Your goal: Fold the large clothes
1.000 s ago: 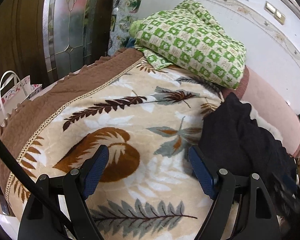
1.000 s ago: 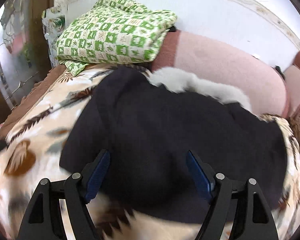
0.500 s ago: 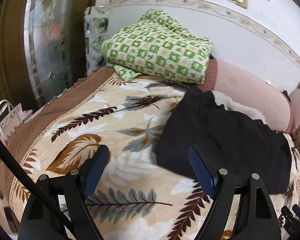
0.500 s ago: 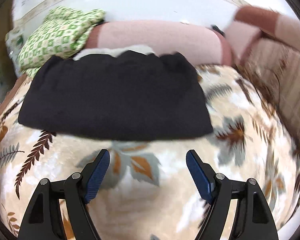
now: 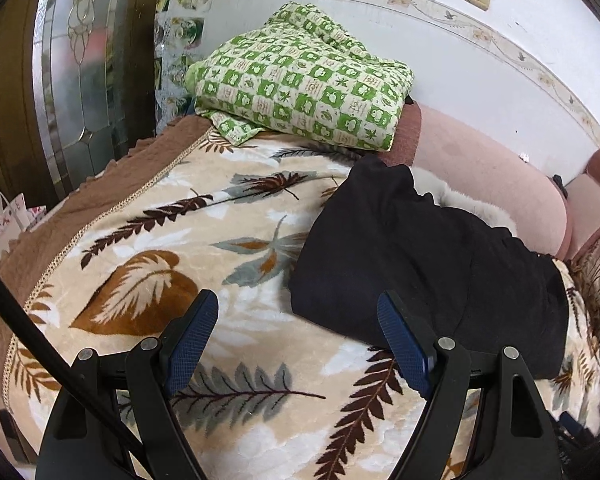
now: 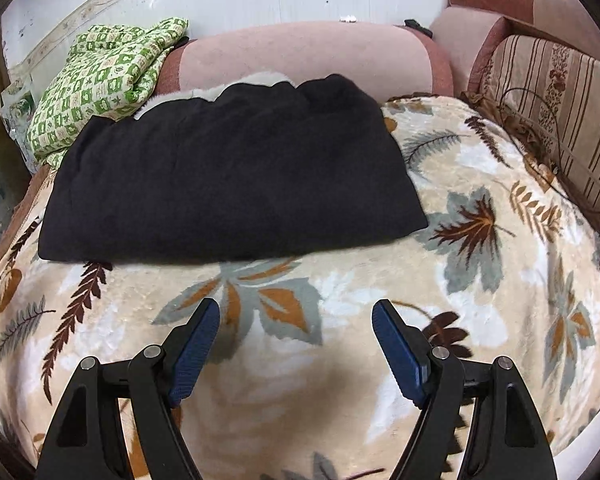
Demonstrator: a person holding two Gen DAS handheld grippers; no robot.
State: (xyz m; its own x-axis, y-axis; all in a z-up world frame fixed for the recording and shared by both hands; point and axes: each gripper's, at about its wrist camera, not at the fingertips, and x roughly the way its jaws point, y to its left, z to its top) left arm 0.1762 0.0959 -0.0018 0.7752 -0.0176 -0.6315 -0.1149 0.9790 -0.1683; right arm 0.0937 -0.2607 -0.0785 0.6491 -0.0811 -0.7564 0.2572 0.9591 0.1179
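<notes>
A black garment (image 6: 228,184) lies folded into a flat rectangle on the leaf-patterned blanket (image 6: 300,360); it also shows in the left wrist view (image 5: 432,264). A white furry trim (image 6: 260,80) pokes out at its far edge. My left gripper (image 5: 296,340) is open and empty, hovering above the blanket with its right finger over the garment's near left corner. My right gripper (image 6: 296,344) is open and empty, above bare blanket in front of the garment's near edge.
A folded green checked quilt (image 5: 300,88) sits at the far left against the white wall (image 5: 460,60). A pink bolster (image 6: 300,56) runs behind the garment. A striped cushion (image 6: 552,96) is at right. A glass door (image 5: 84,80) and a paper bag (image 5: 4,220) stand left.
Both grippers pulled back from the black garment and rose. The right one, which was over the garment, now hovers over bare blanket. The garment lies flat and folded.
</notes>
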